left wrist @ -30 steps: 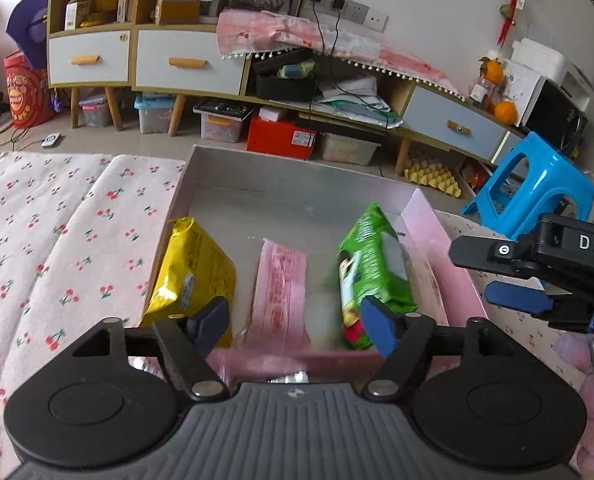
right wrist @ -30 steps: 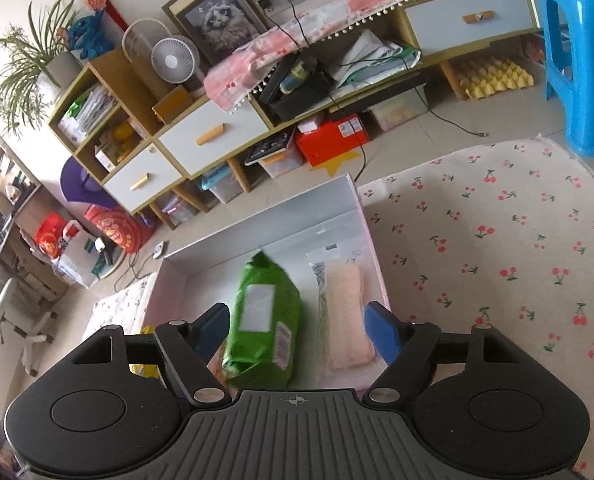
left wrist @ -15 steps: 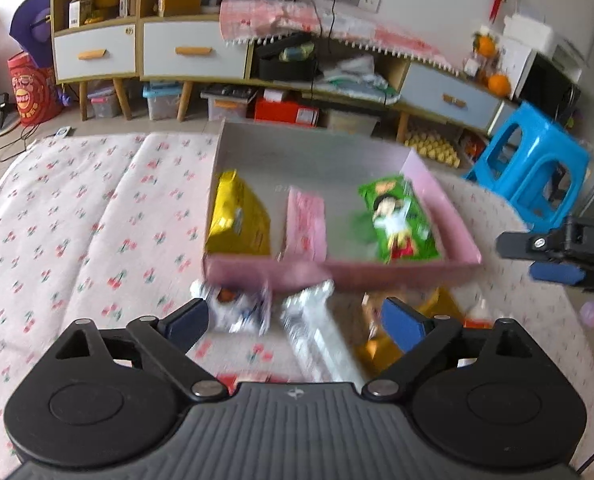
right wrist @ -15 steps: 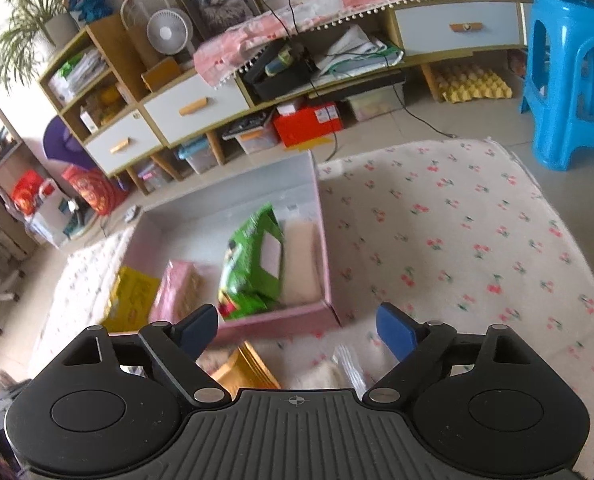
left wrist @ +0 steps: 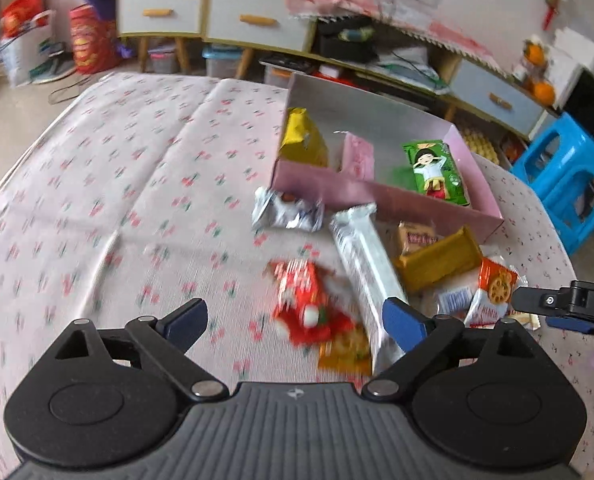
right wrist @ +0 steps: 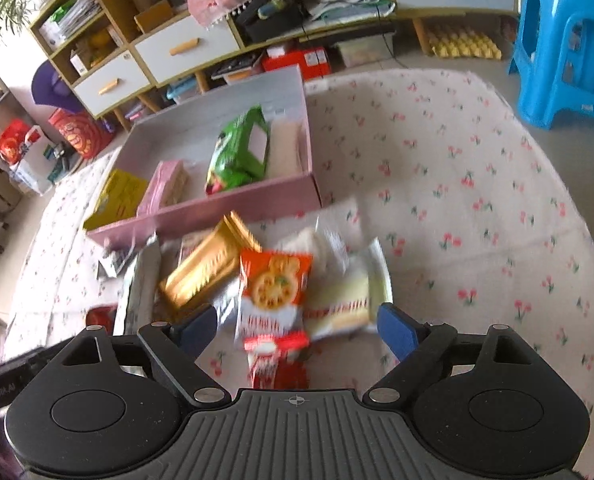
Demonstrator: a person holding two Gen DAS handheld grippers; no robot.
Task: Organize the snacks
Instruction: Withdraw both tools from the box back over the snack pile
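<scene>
Left wrist view: left gripper point(left wrist: 295, 320), fingers spread wide, nothing held.
Nearest item: red packet point(left wrist: 309, 306), lying between the open fingers on the cloth; silver bar point(left wrist: 363, 270) just right of it, long axis running near to far.
Pink box point(left wrist: 381, 196): far and right of the claw; yellow bag point(left wrist: 301, 138), pink wafer pack point(left wrist: 359, 154) and green packet point(left wrist: 435, 170) are seen inside.
Right wrist view: right gripper point(right wrist: 297, 330), fingers wide apart, empty.
Nearest item: orange biscuit packet point(right wrist: 275, 290), directly ahead between the fingers, long axis pointing away from the claw; gold packet point(right wrist: 209, 266) to its left, pale packet point(right wrist: 345, 296) to its right.
Judgement: each claw is judged nearer to its own packet; the box lies beyond both.
Surface: cherry-print cloth point(right wrist: 477, 184).
Room: blue stool point(right wrist: 569, 44), drawer shelving point(left wrist: 213, 14) at the far wall.
</scene>
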